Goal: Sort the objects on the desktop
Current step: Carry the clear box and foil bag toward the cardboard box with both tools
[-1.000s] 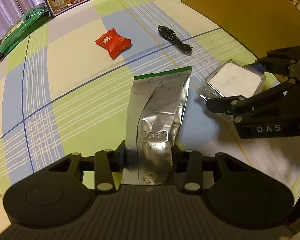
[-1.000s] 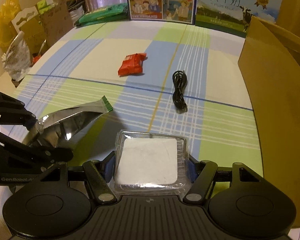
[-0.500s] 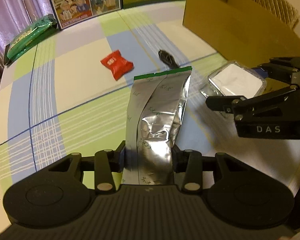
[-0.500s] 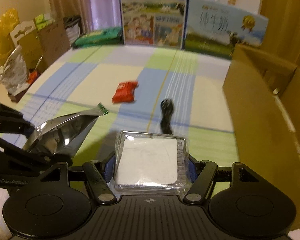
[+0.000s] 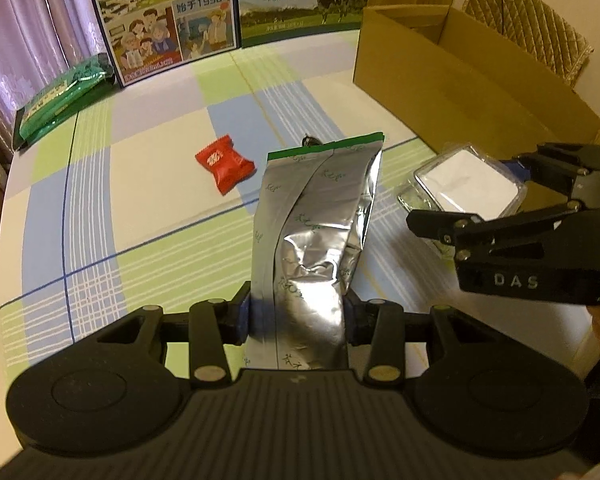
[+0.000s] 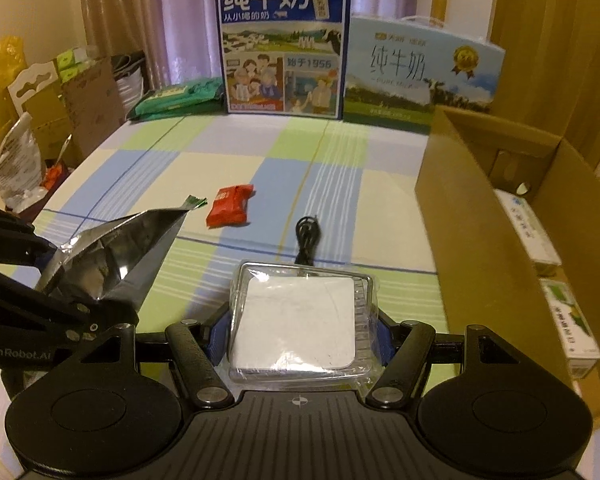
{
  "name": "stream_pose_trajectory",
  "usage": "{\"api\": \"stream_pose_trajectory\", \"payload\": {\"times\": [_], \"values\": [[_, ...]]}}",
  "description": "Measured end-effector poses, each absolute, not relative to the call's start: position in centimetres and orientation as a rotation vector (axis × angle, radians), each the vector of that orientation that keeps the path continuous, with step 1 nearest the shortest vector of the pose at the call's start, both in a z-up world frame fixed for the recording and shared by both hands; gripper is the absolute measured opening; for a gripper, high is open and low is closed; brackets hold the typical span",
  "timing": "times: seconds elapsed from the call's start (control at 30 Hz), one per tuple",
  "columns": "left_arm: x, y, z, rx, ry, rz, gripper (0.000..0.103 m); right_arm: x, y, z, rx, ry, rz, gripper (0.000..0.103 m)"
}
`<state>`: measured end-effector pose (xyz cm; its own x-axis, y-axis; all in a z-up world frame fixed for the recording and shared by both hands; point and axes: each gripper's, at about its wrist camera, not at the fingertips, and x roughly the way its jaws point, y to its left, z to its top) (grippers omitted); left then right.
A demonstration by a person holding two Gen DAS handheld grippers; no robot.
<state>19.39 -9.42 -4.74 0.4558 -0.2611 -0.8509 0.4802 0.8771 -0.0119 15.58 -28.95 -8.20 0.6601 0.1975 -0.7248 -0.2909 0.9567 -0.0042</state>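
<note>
My left gripper [image 5: 298,316] is shut on a silver foil pouch [image 5: 312,240] with a green top edge, held above the checked tablecloth. The same silver pouch [image 6: 108,256] shows at the left of the right wrist view. My right gripper [image 6: 300,334] is shut on a clear plastic case [image 6: 300,320] holding a white pad; this clear case [image 5: 466,182] and the right gripper [image 5: 512,216] appear at the right of the left wrist view. A red snack packet [image 5: 225,164] [image 6: 230,210] and a coiled black cable [image 6: 307,236] lie on the cloth.
An open cardboard box [image 6: 500,216] stands to the right with small cartons [image 6: 568,320] inside. Two milk cartons [image 6: 282,46] stand at the back, a green packet [image 5: 60,96] at the back left. Bags and boxes [image 6: 24,140] sit beyond the table's left edge.
Both grippers have lifted with their loads, so the views show more of the far table, the milk cartons and the inside of the cardboard box. Grips are unchanged.
</note>
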Motion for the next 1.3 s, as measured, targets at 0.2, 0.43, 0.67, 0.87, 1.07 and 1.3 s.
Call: {"api": "stream_pose_trajectory", "payload": {"times": [0.2,0.43,0.67,0.87,1.07,1.3], "values": [[19.2,-10.5,-3.1,0.232,0.966,-0.464,0.037,15.0,-29.5,-7.2,-0.113,0.765,0.250,0.065],[19.2,-11.9,-1.2,0.218,0.930,-0.470,0.037,14.9,-30.1,-5.2,-0.123,0.729,0.191,0.065],[19.8,-13.8,1.6,0.194,0.872,-0.468,0.037,14.6,-31.4,-2.7,-0.144,0.658,0.180,0.065],[19.6,-15.5,3.6,0.183,0.824,-0.494,0.037,14.2,-34.7,-1.3,-0.130,0.624,0.156,0.065],[18.7,-17.4,4.1,0.178,0.804,-0.507,0.037,13.1,-37.5,-0.1,-0.149,0.596,0.131,0.065],[17.4,-21.1,3.7,0.195,0.813,-0.523,0.037,12.2,-41.2,0.9,-0.160,0.579,0.088,0.065]]}}
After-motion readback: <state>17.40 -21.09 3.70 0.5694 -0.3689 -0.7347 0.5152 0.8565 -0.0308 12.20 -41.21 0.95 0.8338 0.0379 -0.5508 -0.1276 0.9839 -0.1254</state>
